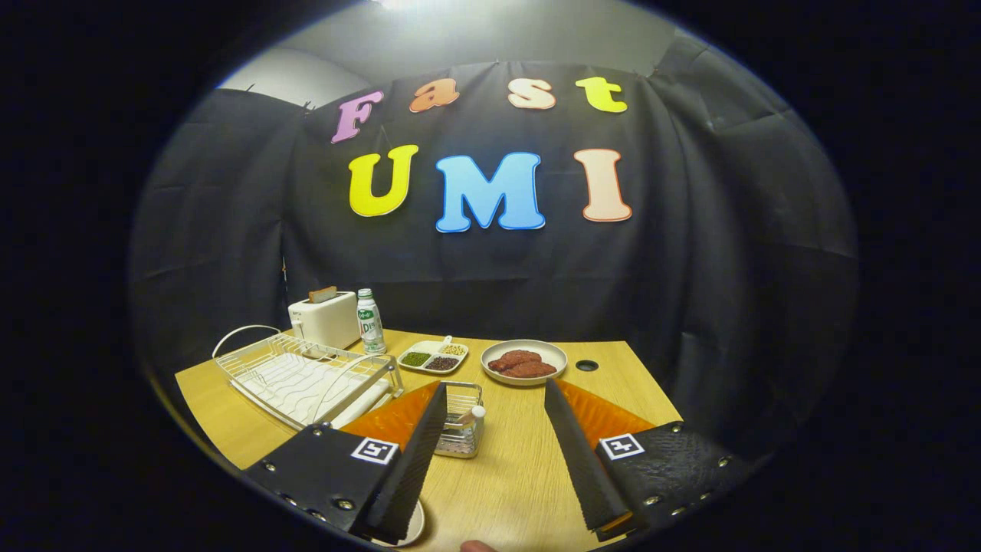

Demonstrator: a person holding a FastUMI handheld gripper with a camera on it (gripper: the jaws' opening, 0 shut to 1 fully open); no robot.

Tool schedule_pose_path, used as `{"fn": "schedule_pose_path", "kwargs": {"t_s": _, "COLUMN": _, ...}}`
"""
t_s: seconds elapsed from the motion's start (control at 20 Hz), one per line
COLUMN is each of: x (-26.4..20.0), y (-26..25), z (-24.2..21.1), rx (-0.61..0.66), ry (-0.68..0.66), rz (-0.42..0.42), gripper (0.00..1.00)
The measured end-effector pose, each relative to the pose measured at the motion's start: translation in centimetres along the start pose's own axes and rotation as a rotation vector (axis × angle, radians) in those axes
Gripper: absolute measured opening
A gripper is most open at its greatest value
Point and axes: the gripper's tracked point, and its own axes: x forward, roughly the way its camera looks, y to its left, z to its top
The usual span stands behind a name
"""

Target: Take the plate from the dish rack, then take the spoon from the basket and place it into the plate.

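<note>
Holding my jaws [490,460] wide apart and gripping nothing, I hang above the near part of the bench [529,475], with only bare wood in the gap between the two fingers. Under the base of my left finger a pale round edge peeks out, which I take to be the plate [414,529], so I judge it already off the rack and set down close under me; most of it is hidden, so I cannot be sure. Just ahead, close beside the tip of my left finger, stands the small wire basket [460,429], and a pale-ended handle that I take for the spoon [471,418] sticks up out of it, roughly upright with a slight lean. That is the relation my next move turns on: the spoon lies forward and a little left of my centre line, its long axis near vertical, so I would need to shift left and come in to bracket the handle from both sides. Further left sits the dish rack [306,376], which looks empty. Beyond the basket are a dish of meat [524,362] and a divided tray [433,356], well clear.
</note>
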Motion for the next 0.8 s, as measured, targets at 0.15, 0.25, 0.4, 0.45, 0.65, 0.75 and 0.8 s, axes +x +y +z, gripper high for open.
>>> {"fn": "schedule_pose_path", "kwargs": {"t_s": 0.15, "x": 2.3, "y": 0.0, "z": -0.1, "rx": -0.008, "ry": -0.072, "rz": -0.014, "gripper": 0.8}}
{"fn": "schedule_pose_path", "kwargs": {"t_s": 0.25, "x": 4.0, "y": 0.1, "z": -0.9, "rx": -0.008, "ry": -0.099, "rz": -0.008, "gripper": 0.81}}
{"fn": "schedule_pose_path", "kwargs": {"t_s": 0.4, "x": 6.7, "y": 0.5, "z": -2.1, "rx": 0.022, "ry": -0.118, "rz": 0.002, "gripper": 0.81}}
{"fn": "schedule_pose_path", "kwargs": {"t_s": 0.45, "x": 7.6, "y": 0.7, "z": -2.6, "rx": 0.026, "ry": -0.117, "rz": 0.013, "gripper": 0.8}}
{"fn": "schedule_pose_path", "kwargs": {"t_s": 0.65, "x": 9.7, "y": 1.3, "z": -3.8, "rx": 0.033, "ry": -0.123, "rz": 0.037, "gripper": 0.78}}
{"fn": "schedule_pose_path", "kwargs": {"t_s": 0.75, "x": 11.0, "y": 1.2, "z": -4.4, "rx": 0.034, "ry": -0.112, "rz": 0.036, "gripper": 0.72}}
{"fn": "schedule_pose_path", "kwargs": {"t_s": 0.8, "x": 11.1, "y": 1.5, "z": -4.8, "rx": 0.044, "ry": -0.104, "rz": 0.042, "gripper": 0.68}}
